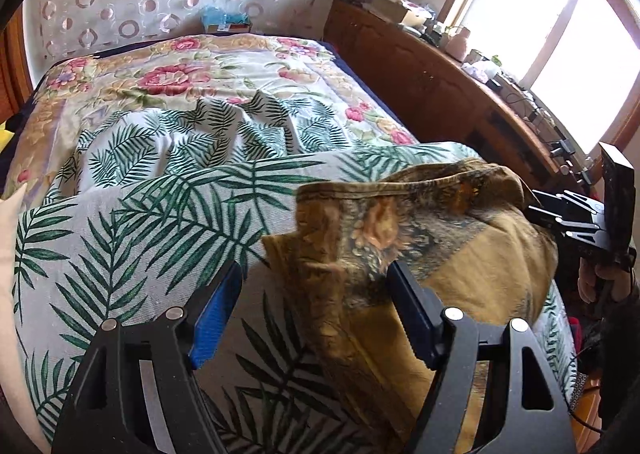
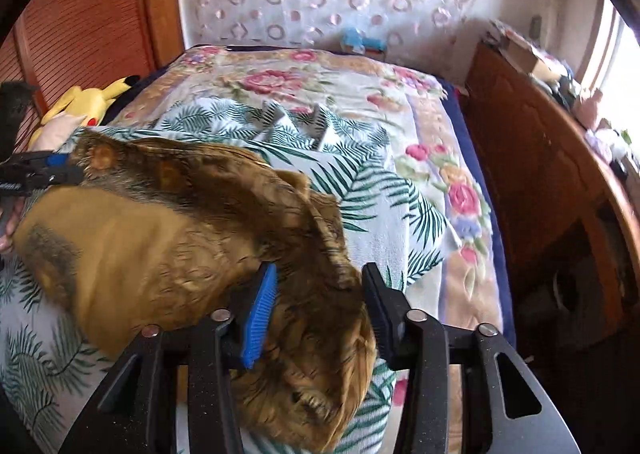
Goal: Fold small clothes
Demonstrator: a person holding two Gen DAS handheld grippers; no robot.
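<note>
A brown patterned garment lies heaped on the leaf-print sheet on the bed. The left gripper and right gripper stand open, cloth slack between their jaws, gripping nothing. The garment looks just laid down; next it needs an edge pinched and folded over.

We see daylight pouring from the window at upper right, blown out to white glare. The cloth is smeared with motion blur. Fisheye bending curves the edges, and the corners go black.
</note>
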